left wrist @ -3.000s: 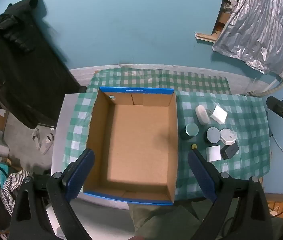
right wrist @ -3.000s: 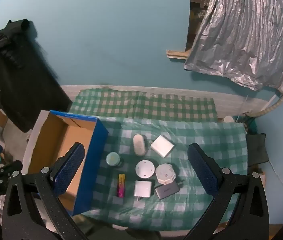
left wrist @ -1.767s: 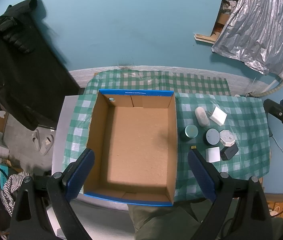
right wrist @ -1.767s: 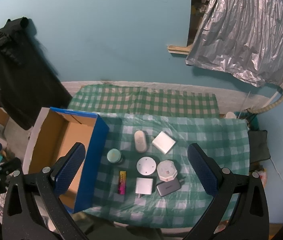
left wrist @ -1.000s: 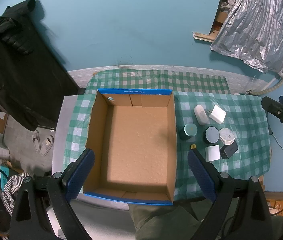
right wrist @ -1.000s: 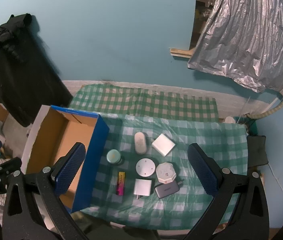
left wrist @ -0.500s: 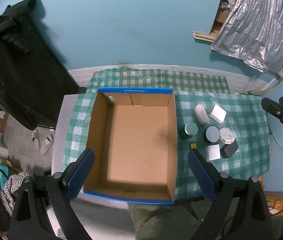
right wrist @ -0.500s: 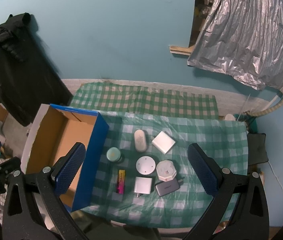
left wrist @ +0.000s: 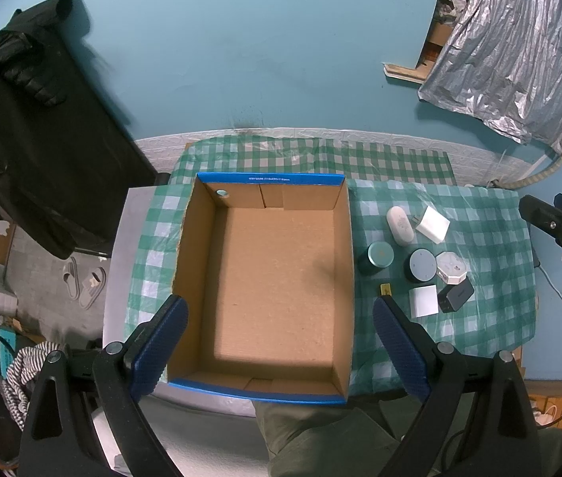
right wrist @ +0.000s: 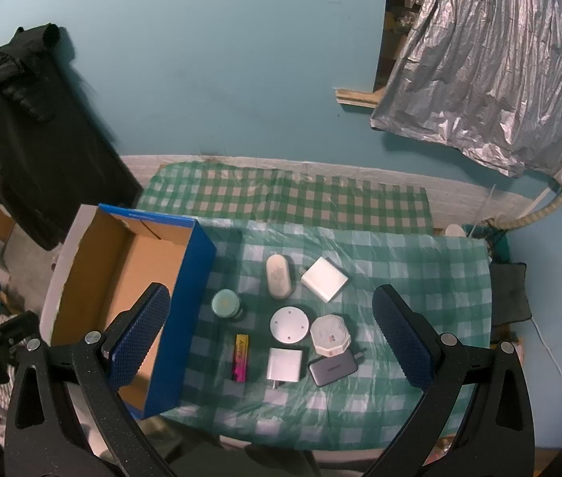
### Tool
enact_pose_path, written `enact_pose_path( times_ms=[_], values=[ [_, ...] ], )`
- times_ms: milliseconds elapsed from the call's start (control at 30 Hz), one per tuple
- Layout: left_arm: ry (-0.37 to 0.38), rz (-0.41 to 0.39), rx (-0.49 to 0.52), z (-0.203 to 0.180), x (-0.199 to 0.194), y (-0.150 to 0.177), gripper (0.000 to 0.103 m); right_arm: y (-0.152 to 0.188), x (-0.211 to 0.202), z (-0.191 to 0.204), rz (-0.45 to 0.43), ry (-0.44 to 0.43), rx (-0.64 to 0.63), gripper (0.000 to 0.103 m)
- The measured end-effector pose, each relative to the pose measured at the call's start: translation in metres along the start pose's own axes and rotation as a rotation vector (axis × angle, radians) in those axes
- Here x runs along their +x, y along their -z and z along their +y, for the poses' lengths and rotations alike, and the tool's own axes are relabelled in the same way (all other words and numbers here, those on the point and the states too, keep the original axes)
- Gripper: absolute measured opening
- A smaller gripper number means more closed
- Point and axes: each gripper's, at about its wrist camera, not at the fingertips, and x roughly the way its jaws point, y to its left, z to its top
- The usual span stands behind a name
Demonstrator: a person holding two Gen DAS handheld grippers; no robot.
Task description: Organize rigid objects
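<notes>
Hovering hand-held grippers, splayed, above box [left wrist: 277, 278]

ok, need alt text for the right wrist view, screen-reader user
Seen from above between the open right tool, eight small objects sit clustered on a green checked tablecloth: a teal-lidded jar, white oval case, two white chargers, a round white disc, an octagonal white device, a grey charger and a pink-yellow lighter. An empty blue cardboard box stands to their left.

Left tool [left wrist: 279, 332]: spread wide above the box, holding nothing
Box [left wrist: 185, 246]: cardboard, blue-rimmed, on the checked table [left wrist: 487, 246]
Small items [left wrist: 420, 264]: clustered at 3 o'clock of the box
</notes>
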Motion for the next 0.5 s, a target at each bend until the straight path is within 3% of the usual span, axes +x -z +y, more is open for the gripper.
enact_pose_path(
  times_ms=[500],
  values=[
    [-0.030,-0.001,-0.006,0.011,0.001,0.003,0.095,0.004,0.000,0.000,0.006,0.007,0.008,0.101]
  ],
)
